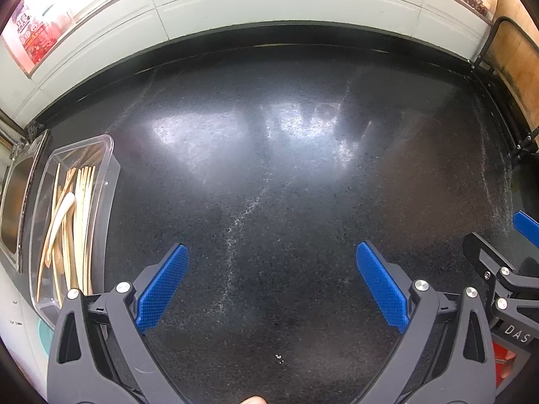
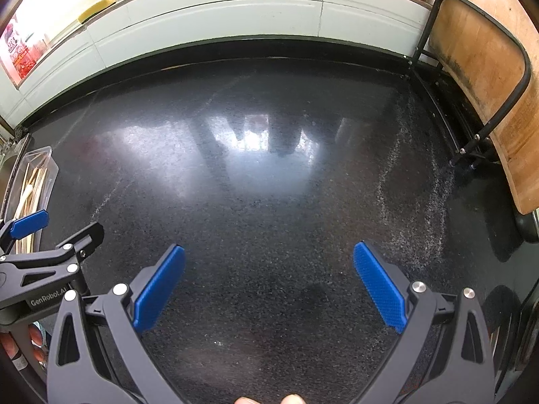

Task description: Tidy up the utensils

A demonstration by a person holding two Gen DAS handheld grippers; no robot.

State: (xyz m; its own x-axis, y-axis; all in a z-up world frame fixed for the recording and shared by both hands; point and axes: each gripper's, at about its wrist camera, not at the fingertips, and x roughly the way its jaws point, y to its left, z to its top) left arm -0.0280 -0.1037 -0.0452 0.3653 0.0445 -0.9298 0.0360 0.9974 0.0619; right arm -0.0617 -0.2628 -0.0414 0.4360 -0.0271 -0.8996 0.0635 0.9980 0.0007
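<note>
2 grippers hover over the dark countertop [image 1: 269,175]: left gripper [image 1: 272,277] jaws spread, empty; right gripper [image 2: 269,277] likewise; wooden utensils [image 1: 69,222] fill a clear tray [image 1: 107,155] far left.

Black counter [image 1: 269,185] w/ utensil tray [image 1: 75,208].

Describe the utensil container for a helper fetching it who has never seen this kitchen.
Start at the black speckled countertop and go to its left edge, beside the steel sink. There sits a clear plastic tray holding pale wooden forks and sticks. It is the only see-through container on the counter; the wooden board stands on the opposite side.
</note>
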